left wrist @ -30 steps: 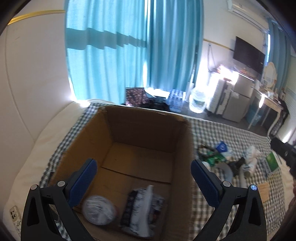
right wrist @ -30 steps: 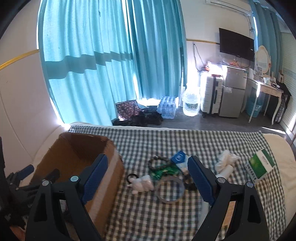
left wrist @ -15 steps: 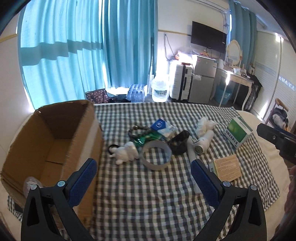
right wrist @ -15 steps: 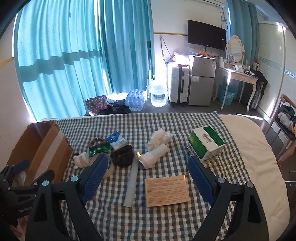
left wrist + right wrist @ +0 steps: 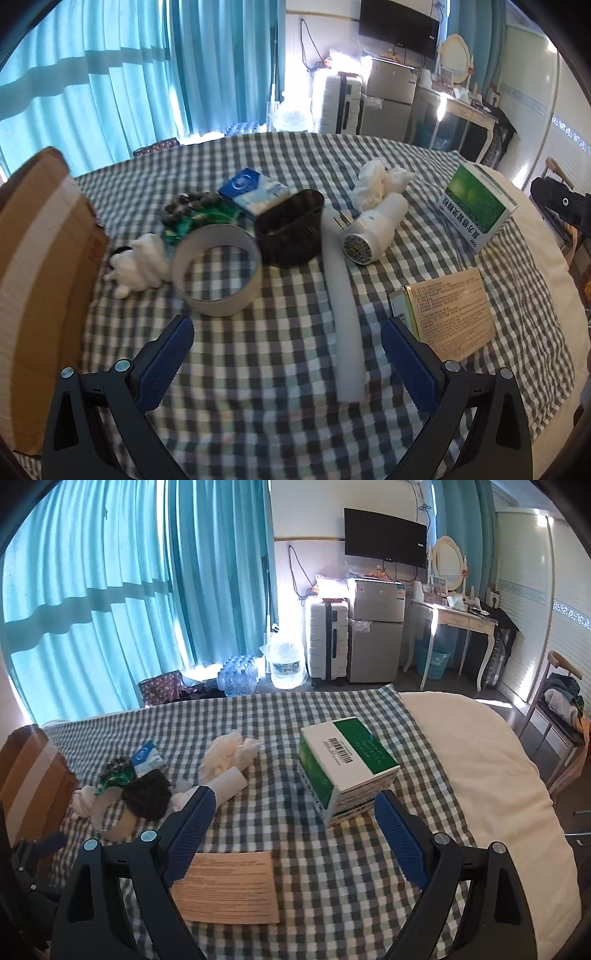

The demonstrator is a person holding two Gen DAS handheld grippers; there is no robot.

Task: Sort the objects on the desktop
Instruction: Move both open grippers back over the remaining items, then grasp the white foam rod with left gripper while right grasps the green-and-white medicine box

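My left gripper (image 5: 288, 354) is open and empty above the checked cloth (image 5: 258, 369), just short of a tape ring (image 5: 217, 269) and a long white tube (image 5: 345, 314). Behind them lie a white plush toy (image 5: 138, 264), a black pouch (image 5: 291, 230), a blue packet (image 5: 253, 194), a white cylinder (image 5: 373, 229) and crumpled tissue (image 5: 380, 181). The cardboard box (image 5: 33, 280) stands at the left. My right gripper (image 5: 291, 830) is open and empty, close in front of the green-and-white box (image 5: 347, 768). A tan flat packet (image 5: 227, 891) lies under its left finger.
The cloth covers a bed; a white bare part (image 5: 491, 775) lies on the right. A chair with clothes (image 5: 561, 701) stands beyond the right edge. A suitcase (image 5: 327, 638), a small fridge (image 5: 376, 631) and a desk (image 5: 458, 620) stand at the far wall.
Both grippers have swung right, away from the cardboard box. The left now faces the loose objects; the right has closed in on the green-and-white box. Both stay open.
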